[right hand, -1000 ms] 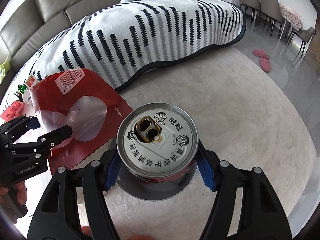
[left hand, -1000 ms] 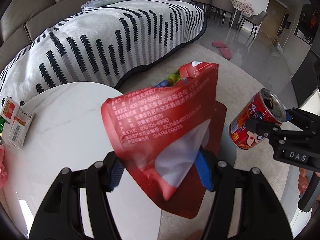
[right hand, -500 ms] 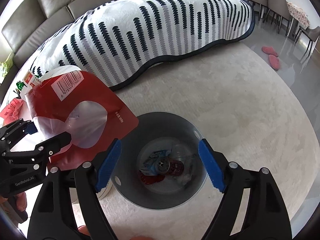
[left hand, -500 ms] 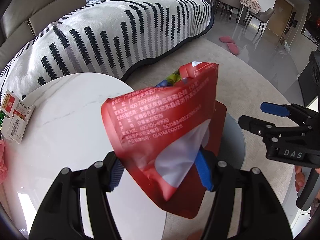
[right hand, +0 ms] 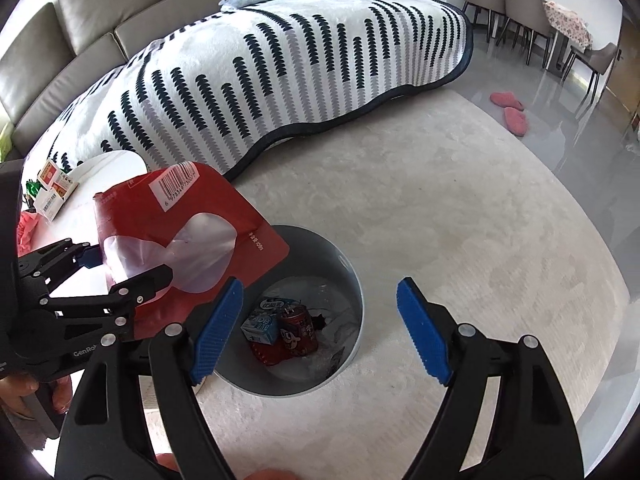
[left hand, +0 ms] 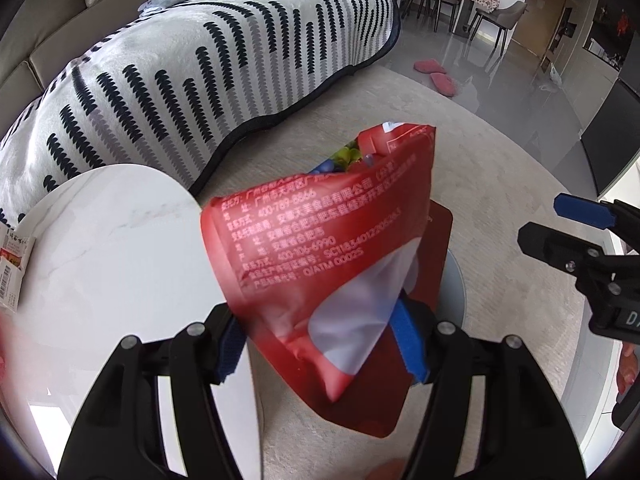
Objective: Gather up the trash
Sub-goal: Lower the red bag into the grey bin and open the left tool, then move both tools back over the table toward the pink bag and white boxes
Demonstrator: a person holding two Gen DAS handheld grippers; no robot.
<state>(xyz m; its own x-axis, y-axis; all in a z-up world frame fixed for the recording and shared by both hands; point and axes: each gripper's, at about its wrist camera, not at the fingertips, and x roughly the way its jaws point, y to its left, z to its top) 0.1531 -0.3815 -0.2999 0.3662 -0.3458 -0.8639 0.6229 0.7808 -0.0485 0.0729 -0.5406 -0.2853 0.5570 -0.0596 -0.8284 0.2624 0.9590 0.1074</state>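
My left gripper (left hand: 320, 344) is shut on the lower corner of a red snack bag (left hand: 320, 240) with a clear window. In the right wrist view the bag (right hand: 192, 208) hangs in the left gripper (right hand: 120, 268) over the left rim of a round grey bin (right hand: 344, 280). My right gripper (right hand: 320, 332) stands wide open above the bin with nothing between its blue pads. At the bottom of the bin lie a red drink can (right hand: 298, 330) and a blue-and-white carton (right hand: 260, 322). The left wrist view shows the right gripper (left hand: 548, 220) at the right edge.
A round white marble table (left hand: 112, 240) stands left of the bin, with small boxes (right hand: 56, 192) on its far side. Behind is a sofa under a striped blanket (right hand: 280, 80). The bin sits on a pale rug (right hand: 480, 220); pink slippers (right hand: 508, 108) lie beyond it.
The right gripper opened and let go of the red can, which now lies in the bin. The left gripper has carried the bag a little closer to the bin.
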